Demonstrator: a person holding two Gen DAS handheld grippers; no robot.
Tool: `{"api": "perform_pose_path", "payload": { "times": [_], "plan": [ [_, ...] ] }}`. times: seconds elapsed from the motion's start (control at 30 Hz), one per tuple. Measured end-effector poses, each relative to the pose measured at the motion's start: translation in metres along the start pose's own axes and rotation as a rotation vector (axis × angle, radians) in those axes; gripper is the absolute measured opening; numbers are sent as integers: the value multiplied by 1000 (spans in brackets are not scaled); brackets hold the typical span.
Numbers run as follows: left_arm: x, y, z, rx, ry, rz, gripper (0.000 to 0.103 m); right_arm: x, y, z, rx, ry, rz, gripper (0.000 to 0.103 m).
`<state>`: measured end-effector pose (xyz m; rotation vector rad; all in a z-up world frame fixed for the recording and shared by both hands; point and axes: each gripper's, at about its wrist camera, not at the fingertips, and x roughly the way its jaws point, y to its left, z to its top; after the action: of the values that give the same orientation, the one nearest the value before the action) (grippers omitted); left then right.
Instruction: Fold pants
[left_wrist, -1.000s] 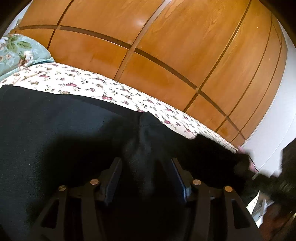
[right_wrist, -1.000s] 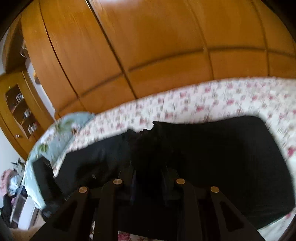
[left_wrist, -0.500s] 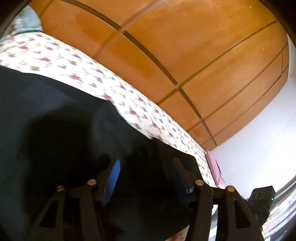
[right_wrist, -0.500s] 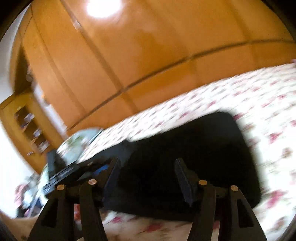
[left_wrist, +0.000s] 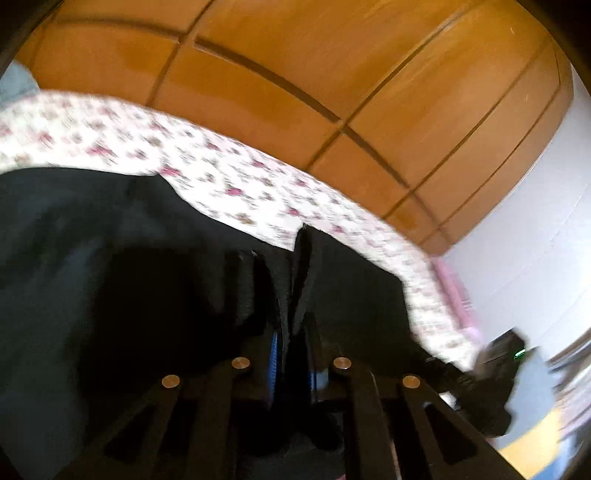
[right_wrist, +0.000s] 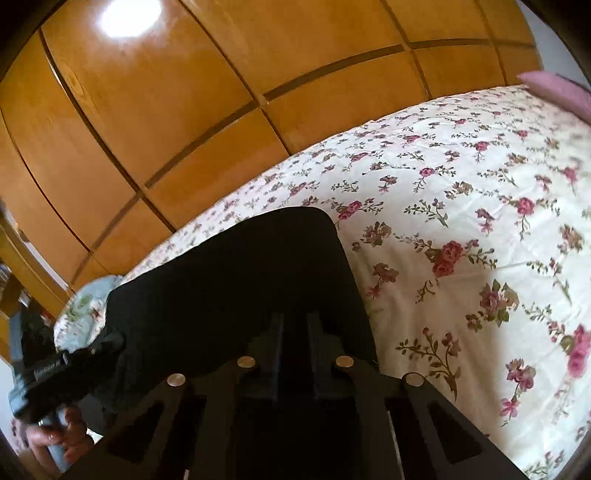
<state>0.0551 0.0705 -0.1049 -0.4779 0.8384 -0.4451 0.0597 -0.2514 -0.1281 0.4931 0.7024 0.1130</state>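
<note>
Black pants (left_wrist: 110, 258) lie folded on a floral bedspread (left_wrist: 229, 173). In the left wrist view my left gripper (left_wrist: 293, 325) is shut on a raised edge of the pants near their right end. In the right wrist view the pants (right_wrist: 240, 280) lie as a dark slab, and my right gripper (right_wrist: 293, 328) is shut on their near edge. The left gripper (right_wrist: 62, 369) and the hand holding it show at the lower left of the right wrist view.
A wooden panelled wardrobe (right_wrist: 184, 110) stands behind the bed. A light blue floral pillow (right_wrist: 83, 306) lies at the left end of the bed. A pink pillow (right_wrist: 554, 88) lies at the far right. Open floral bedspread (right_wrist: 480, 221) spreads right of the pants.
Both grippers were open over the pants half a second ago and have now shut on the fabric. The left view has swung right; the right view has moved closer to the pants' near edge.
</note>
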Motion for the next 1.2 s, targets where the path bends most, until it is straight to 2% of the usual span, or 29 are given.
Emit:
{"api": "perform_pose_path", "payload": {
  "times": [0.07,0.13,0.27,0.37,0.47,0.57,0.6,0.67,0.83,0.97,1.07,1.2],
  "plan": [
    [10,12,-5,2,29,58,12,3,-1,-2,-13,-4,3,8],
    [13,22,-8,-13,17,29,13,5,0,-4,-30,-13,5,8],
    [17,11,-12,82,-10,78,15,6,8,-9,-109,-52,-25,8],
    [15,17,-16,54,-41,65,25,5,7,-14,-110,-88,-24,8],
    [8,23,-20,9,-54,33,27,3,6,-19,-112,-120,-20,8],
    [2,15,-23,27,-47,41,31,1,7,-22,-122,-130,-24,8],
    [0,14,-23,17,-34,23,35,1,7,-21,-121,-128,-23,8],
    [1,12,-27,11,-20,7,37,1,6,-21,-115,-128,-19,8],
    [1,3,-35,98,-27,58,36,0,9,-23,-113,-128,-31,8],
    [-2,2,-37,100,-30,67,33,-3,20,-17,-96,-90,-117,8],
    [-8,3,-40,89,-31,62,33,-19,41,-22,-93,-121,-184,16],
    [-20,9,-44,40,-29,10,33,-30,77,-36,-237,-158,-59,17]
  ]
}}
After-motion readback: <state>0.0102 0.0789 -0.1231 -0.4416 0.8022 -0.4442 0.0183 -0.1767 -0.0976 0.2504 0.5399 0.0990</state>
